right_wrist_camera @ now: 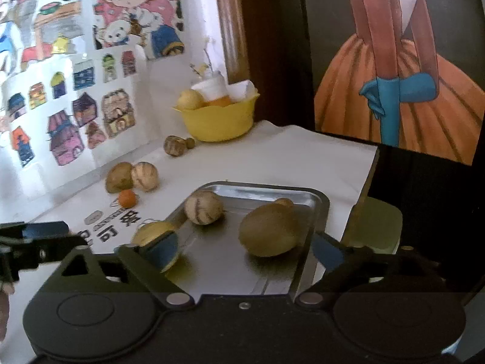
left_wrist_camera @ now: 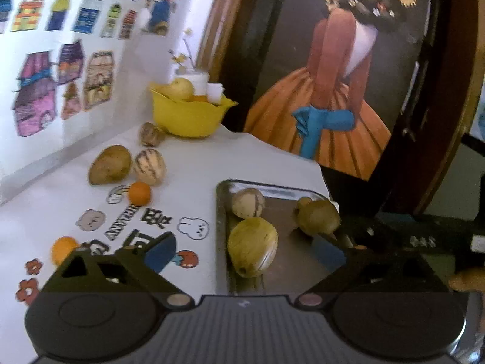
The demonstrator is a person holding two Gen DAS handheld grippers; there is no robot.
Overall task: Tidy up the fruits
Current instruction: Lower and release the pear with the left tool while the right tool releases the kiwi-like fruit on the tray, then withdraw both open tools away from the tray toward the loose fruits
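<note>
Nearby, blurred tablecloth lettering (left_wrist_camera: pixel 116 230), perhaps "ANYWAY", beside the tray (left_wrist_camera: pixel 222 242).

The white table covering (left_wrist_camera: pixel 188 163) carries the only print — black characters among cartoon stickers, near its front-left part. In the left wrist view a run of Latin capitals (left_wrist_camera: pixel 121 226) lies slanted and upside down; it seems to hold "ANN", but the rest is too blurred to read. Beside it sits a bold black Chinese character (left_wrist_camera: pixel 156 218), and another (left_wrist_camera: pixel 138 239) is half hidden behind a gripper finger; neither can be made out with certainty. The right wrist view shows the same characters (right_wrist_camera: pixel 121 221) just left of the metal tray's (right_wrist_camera: pixel 318 200) left edge — again not legible. The wall drawings (right_wrist_camera: pixel 75 115) bear no readable words.
</note>
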